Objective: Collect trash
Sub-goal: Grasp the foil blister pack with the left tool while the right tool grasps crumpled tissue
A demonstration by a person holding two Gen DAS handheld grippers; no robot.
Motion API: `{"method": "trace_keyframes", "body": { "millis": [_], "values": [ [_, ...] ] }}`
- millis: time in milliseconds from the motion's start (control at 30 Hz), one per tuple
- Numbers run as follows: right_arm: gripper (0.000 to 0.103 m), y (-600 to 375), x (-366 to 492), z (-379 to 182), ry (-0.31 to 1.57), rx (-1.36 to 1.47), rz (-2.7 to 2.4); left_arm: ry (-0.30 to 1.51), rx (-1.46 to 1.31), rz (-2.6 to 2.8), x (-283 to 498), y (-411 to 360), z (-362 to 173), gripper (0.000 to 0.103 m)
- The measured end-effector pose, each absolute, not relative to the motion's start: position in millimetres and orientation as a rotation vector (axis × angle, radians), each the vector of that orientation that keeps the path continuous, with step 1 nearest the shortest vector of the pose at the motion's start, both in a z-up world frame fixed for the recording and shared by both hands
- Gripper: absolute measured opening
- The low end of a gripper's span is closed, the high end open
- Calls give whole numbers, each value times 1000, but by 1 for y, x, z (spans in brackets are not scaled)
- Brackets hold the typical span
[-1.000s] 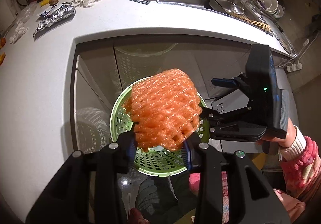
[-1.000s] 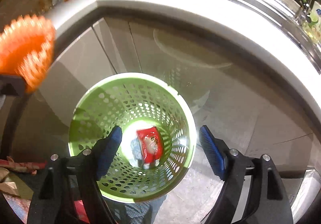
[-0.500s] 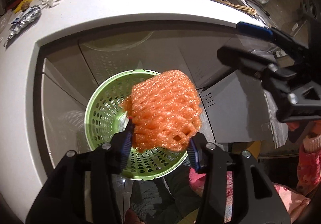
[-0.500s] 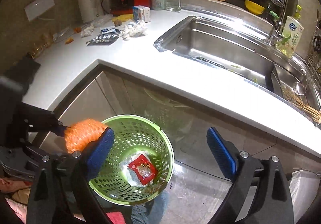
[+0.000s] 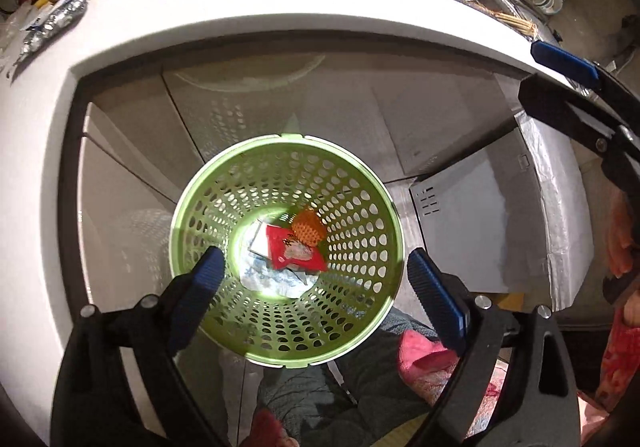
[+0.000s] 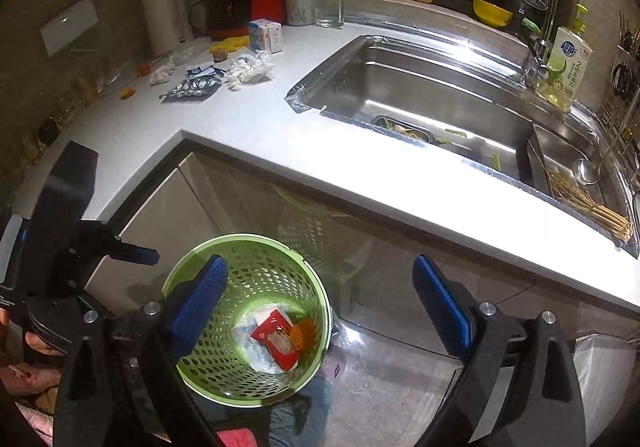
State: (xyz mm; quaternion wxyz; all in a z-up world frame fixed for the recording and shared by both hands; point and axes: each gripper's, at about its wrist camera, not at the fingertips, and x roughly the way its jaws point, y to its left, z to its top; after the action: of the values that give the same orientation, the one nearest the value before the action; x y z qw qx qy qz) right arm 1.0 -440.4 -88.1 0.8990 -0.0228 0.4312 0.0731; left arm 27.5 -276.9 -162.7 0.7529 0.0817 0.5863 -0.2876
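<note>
1. The left gripper point(image 5: 312, 275) hangs over the green perforated waste basket point(image 5: 208, 183); its jaws have just been opening and now stand wide, released, with nothing between them.
2. The orange foam fruit net point(image 5: 307, 227) lies at the bottom of the basket, against a red snack packet point(image 5: 290, 253) and white paper scraps point(image 5: 264, 279).
3. The right gripper point(image 6: 320, 295) is likewise spread and empty, above and beside the basket's rim, well apart from it.
4. The basket stands on the floor just in front of the cabinet doors point(image 5: 132, 119), under the overhanging edge of the white desk point(image 6: 248, 127).
5. More trash sits far back on the desk: a foil blister pack point(image 6: 192, 89), crumpled tissues point(image 6: 248, 69), a small carton point(image 6: 264, 35).
6. The steel sink point(image 6: 420, 95) is let into the desk's right part; a broad bare strip lies between it and the trash.
</note>
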Motion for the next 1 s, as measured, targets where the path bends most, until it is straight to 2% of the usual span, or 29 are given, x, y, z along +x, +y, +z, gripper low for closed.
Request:
{"method": "trace_keyframes", "body": {
  "millis": [67,133,233,467,700,1000],
  "values": [
    [93,-437,5,-82,877,-50,159,1245,164,-603,31,-268,-148,89],
    [98,-432,9,-76,857,-55,166,1189,141,-569,36,-257,-129,90],
    [99,-423,18,-65,819,-62,184,1093,103,-504,48,-233,-99,95],
    [100,-393,58,-47,747,-85,243,954,18,-343,98,-174,-55,95],
    [100,-357,125,-41,700,-98,309,973,-158,-134,151,-125,-61,95],
    [100,-325,240,-57,717,-154,405,1000,-407,65,192,-119,-86,95]
  ]
}}
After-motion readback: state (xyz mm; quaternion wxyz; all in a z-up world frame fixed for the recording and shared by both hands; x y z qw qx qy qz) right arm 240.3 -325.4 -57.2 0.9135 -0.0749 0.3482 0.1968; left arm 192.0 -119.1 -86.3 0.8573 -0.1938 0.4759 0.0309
